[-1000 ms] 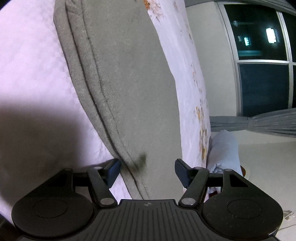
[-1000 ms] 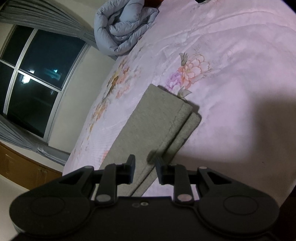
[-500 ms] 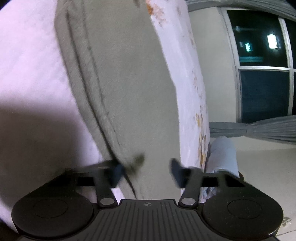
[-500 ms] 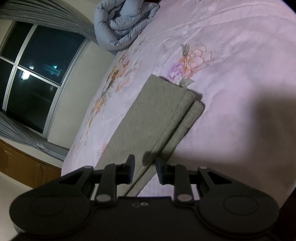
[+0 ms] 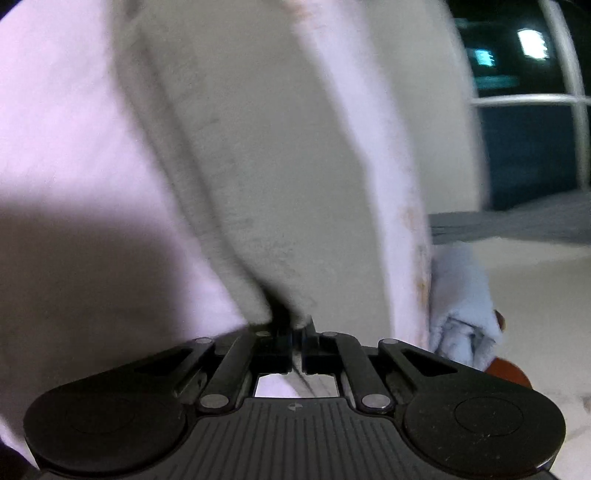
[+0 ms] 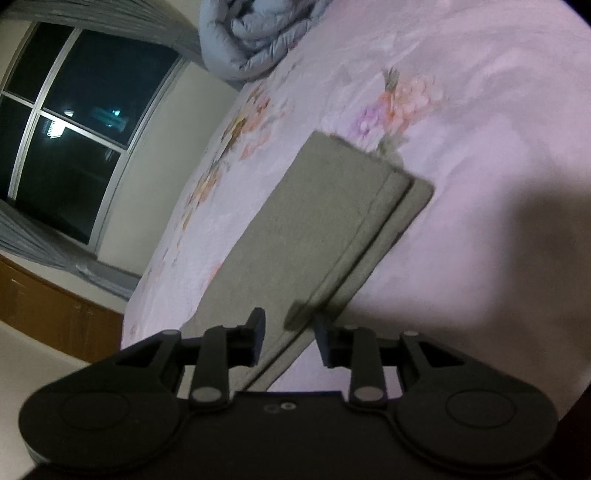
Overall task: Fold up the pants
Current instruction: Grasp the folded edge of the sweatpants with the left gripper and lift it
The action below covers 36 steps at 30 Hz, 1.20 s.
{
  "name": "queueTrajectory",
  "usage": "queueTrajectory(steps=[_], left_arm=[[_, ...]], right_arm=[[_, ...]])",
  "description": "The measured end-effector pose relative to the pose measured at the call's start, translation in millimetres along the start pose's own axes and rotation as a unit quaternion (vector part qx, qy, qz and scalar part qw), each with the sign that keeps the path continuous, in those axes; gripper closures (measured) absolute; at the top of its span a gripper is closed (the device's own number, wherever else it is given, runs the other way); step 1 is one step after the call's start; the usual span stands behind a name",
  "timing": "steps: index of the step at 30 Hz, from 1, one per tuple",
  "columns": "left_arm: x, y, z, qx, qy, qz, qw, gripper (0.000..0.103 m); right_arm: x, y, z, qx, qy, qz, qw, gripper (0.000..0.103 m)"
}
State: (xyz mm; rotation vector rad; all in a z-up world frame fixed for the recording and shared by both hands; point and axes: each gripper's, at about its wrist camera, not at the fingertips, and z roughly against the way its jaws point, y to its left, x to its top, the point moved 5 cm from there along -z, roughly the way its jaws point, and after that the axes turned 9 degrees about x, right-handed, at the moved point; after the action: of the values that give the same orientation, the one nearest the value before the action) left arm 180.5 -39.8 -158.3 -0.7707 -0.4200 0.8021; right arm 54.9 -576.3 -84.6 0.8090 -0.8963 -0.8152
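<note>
Grey pants (image 6: 325, 236) laid folded lengthwise on a pink floral bedsheet (image 6: 480, 110), running as a long strip from the near edge of the bed toward a printed flower cluster; two layers visible at the far end, the upper one set slightly back from the lower, seam lines along the right side. Left gripper (image 5: 293, 332) closed down hard, jaws all but meeting, with the near end of the pants (image 5: 266, 155) pinched between them and the cloth bunched into a dark crease just ahead of the tips; left wrist view blurred, fine detail of the grip not readable. Right gripper (image 6: 290, 334) held narrow, jaws having just been opening slightly, straddling the layered right edge of the pants; pads standing clear of the cloth on both sides, no pinch seen. Rolled blue-grey duvet (image 6: 255, 33) at the far corner of the bed. Dark window (image 6: 74, 122) with grey curtains (image 6: 48, 251) to the left, wooden cabinet (image 6: 44, 314) below it.
</note>
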Motion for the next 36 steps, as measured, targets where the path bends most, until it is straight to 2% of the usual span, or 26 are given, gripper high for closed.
queueTrajectory(steps=[4, 6, 8, 11, 12, 14, 16, 18, 20, 22, 27, 30, 32, 34, 36], left_arm=[[-1.0, -4.4, -0.8, -0.002, 0.008, -0.010, 0.9999, 0.099], [3.0, -2.2, -2.0, -0.002, 0.014, -0.009, 0.9999, 0.099], [6.2, -3.1, -5.1, -0.003, 0.017, -0.007, 0.9998, 0.099], [5.7, -0.7, -6.6, -0.004, 0.018, -0.007, 0.9998, 0.099], [4.4, 1.0, -6.2, -0.004, 0.018, -0.009, 0.9998, 0.099], [2.3, 0.4, 0.1, -0.014, 0.008, -0.022, 0.9996, 0.099], [2.3, -6.5, 6.8, -0.026, -0.006, -0.043, 0.9987, 0.099], [1.5, -3.7, -0.6, -0.007, 0.011, -0.045, 0.9989, 0.099], [4.1, 6.2, -4.3, -0.006, 0.020, -0.029, 0.9993, 0.099], [4.8, 3.7, -1.2, -0.009, 0.019, -0.033, 0.9992, 0.099], [6.4, 2.1, 10.1, -0.022, 0.002, -0.042, 0.9989, 0.099], [6.7, 1.5, 15.7, -0.027, -0.010, -0.036, 0.9989, 0.099], [7.9, 3.4, 23.7, -0.027, -0.020, -0.039, 0.9987, 0.099], [8.8, 9.3, 21.7, -0.025, -0.012, -0.039, 0.9988, 0.099], [9.2, 17.8, 12.0, -0.009, 0.000, -0.035, 0.9994, 0.099]], right_arm=[[-4.4, 7.5, -5.1, 0.022, 0.017, -0.004, 1.000, 0.080], [-5.0, 5.1, -9.8, 0.004, 0.023, -0.008, 1.000, 0.083], [-2.4, -0.8, -10.4, 0.013, 0.012, -0.037, 0.999, 0.083], [1.5, -8.9, -9.6, 0.014, -0.004, -0.062, 0.998, 0.093], [2.1, -10.6, -9.5, 0.009, -0.008, -0.063, 0.998, 0.102], [4.3, -10.7, -8.0, 0.001, -0.012, -0.058, 0.998, 0.103], [6.0, 2.8, 2.1, 0.010, -0.034, -0.034, 0.999, 0.103], [6.6, 8.4, 12.6, 0.003, -0.046, -0.011, 0.999, 0.103], [5.6, -10.4, 10.2, -0.026, -0.036, -0.028, 0.999, 0.103], [3.9, -24.5, 10.7, -0.015, -0.041, -0.058, 0.997, 0.103], [-0.8, -6.0, 17.0, -0.009, -0.050, -0.014, 0.999, 0.103], [-1.3, -12.9, 18.2, -0.014, -0.044, -0.030, 0.998, 0.103], [-0.9, -3.4, 25.0, -0.006, -0.051, -0.009, 0.999, 0.103], [3.0, -2.6, 25.1, -0.009, -0.046, -0.007, 0.999, 0.103], [1.3, -16.5, 18.8, -0.030, -0.029, -0.015, 0.999, 0.103]])
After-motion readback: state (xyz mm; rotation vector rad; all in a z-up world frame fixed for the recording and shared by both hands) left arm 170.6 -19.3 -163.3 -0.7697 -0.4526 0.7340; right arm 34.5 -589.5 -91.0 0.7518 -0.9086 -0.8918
